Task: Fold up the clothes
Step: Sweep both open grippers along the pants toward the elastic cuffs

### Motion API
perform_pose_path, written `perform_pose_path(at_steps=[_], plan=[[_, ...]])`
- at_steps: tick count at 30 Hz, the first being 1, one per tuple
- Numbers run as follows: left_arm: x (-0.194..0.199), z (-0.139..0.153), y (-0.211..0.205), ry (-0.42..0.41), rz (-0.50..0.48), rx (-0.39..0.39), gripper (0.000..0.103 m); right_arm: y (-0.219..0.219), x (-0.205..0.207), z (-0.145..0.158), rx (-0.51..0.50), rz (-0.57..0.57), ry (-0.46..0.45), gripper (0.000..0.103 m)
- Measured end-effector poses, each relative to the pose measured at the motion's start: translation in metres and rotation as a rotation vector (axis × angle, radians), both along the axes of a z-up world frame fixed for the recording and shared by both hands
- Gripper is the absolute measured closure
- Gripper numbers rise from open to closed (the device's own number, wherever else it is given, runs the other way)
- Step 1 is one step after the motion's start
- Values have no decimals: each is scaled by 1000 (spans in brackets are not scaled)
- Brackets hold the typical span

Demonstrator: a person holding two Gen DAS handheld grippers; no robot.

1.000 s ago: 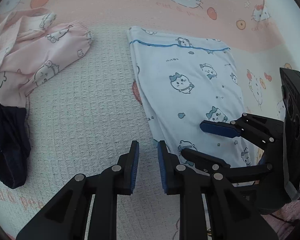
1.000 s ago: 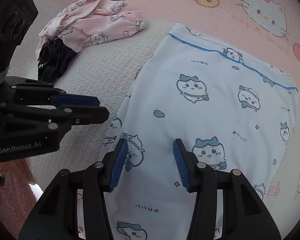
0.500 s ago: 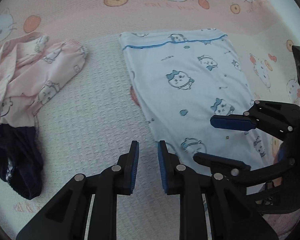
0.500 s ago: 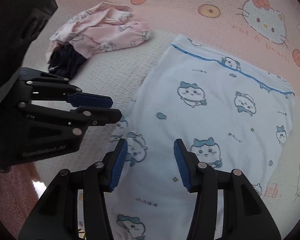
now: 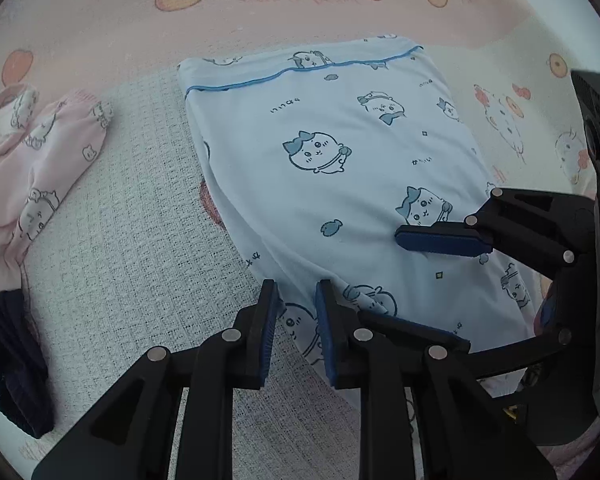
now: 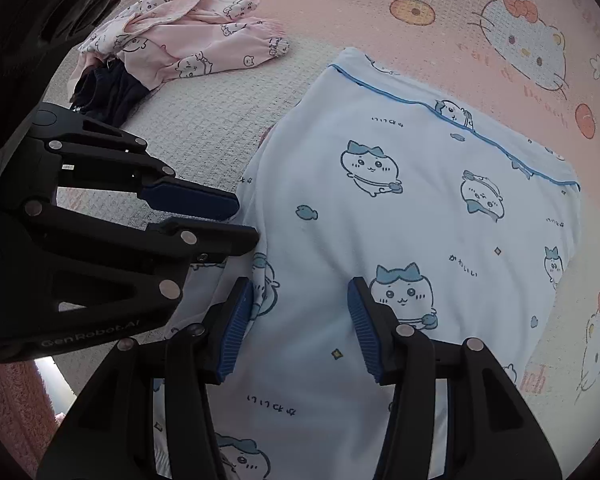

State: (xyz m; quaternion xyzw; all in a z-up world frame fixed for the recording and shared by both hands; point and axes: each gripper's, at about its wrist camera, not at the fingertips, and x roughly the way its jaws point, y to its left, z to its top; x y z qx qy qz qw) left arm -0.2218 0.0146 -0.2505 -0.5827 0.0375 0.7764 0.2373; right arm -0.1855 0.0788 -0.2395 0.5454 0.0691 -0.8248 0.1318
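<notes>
The left gripper [image 5: 297, 300] points steeply down with its jaws a little apart and nothing pinched between them. The right gripper [image 6: 300, 300] is just beside it, also pointing down, jaws wide apart and empty.

The left gripper [image 5: 296, 300], with black fingers and blue pads, now has the near-left edge of the pale blue cat-print folded garment [image 5: 340, 160] showing between its narrowly parted fingers, where a second ago only the white waffle-weave blanket [image 5: 140, 260] lay there. In the right wrist view, the left gripper [image 6: 236, 220] now reaches the garment's left edge, closer to the right gripper [image 6: 300, 320] than before. The crumpled pink cartoon-print garment [image 5: 32, 168] sits further to the left edge of the left wrist view.
</notes>
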Motion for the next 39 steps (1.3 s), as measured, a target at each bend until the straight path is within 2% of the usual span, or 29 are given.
perform_pose_path(at_steps=[3, 6, 7, 10, 13, 17, 19, 22, 25, 26, 32, 36, 39], plan=[[7, 2, 16, 12, -77, -132, 82, 4, 2, 1, -26, -9, -1, 53], [6, 2, 27, -24, -136, -232, 82, 24, -2, 6, -65, -88, -12, 53], [4, 2, 26, -44, -144, -242, 82, 30, -3, 8, -60, -118, -12, 53], [7, 7, 19, -46, -159, -223, 82, 42, 0, 4, 76, -133, -43, 53], [11, 18, 15, -4, -135, -140, 81, 52, 8, 8, 58, -136, -31, 54], [16, 13, 37, -7, -160, -88, 81, 53, 16, 4, 45, -138, -20, 50], [17, 5, 43, -7, -155, -110, 82, 51, 18, 3, 45, -136, -15, 50], [11, 3, 49, -73, -147, -161, 82, 55, 18, 3, 20, -149, -27, 49], [20, 1, 70, -45, -268, -319, 82, 53, 18, 1, 21, -148, -25, 49], [21, 1, 71, -53, -287, -339, 82, 52, 18, 1, 23, -147, -25, 49], [23, 2, 50, -135, -299, -328, 82, 58, 21, 1, 4, -150, -28, 49], [25, 12, 48, -93, -323, -278, 81, 64, 22, 2, -8, -164, -23, 50], [16, 22, 44, -70, -257, -153, 81, 71, 28, 9, -72, -197, -17, 50]])
